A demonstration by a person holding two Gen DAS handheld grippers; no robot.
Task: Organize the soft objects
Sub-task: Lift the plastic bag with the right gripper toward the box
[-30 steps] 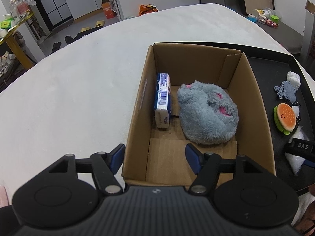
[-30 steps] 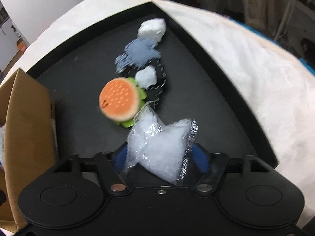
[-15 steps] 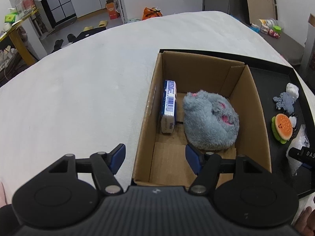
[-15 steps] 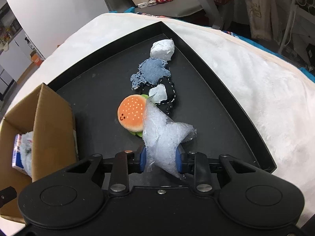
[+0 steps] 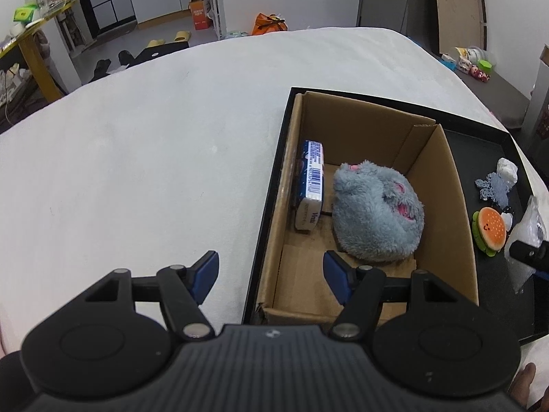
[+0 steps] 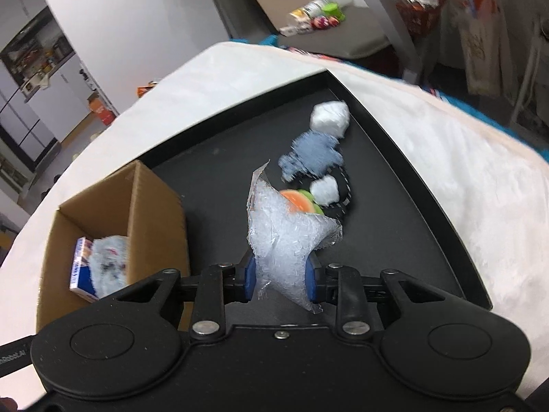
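Right wrist view: fingers (image 6: 310, 276) pinching plastic bag (image 6: 284, 237), probably airborne.

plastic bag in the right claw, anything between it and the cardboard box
Only the box's near side wall lies between the bag, shut in the right claw, and the open-topped cardboard box. The grey plush and blue carton leave bare floor inside.

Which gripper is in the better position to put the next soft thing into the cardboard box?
The right gripper, probably. It is shut on the clear plastic bag, lifted beside the cardboard box. The left gripper is open and holds nothing, near the box's front edge.
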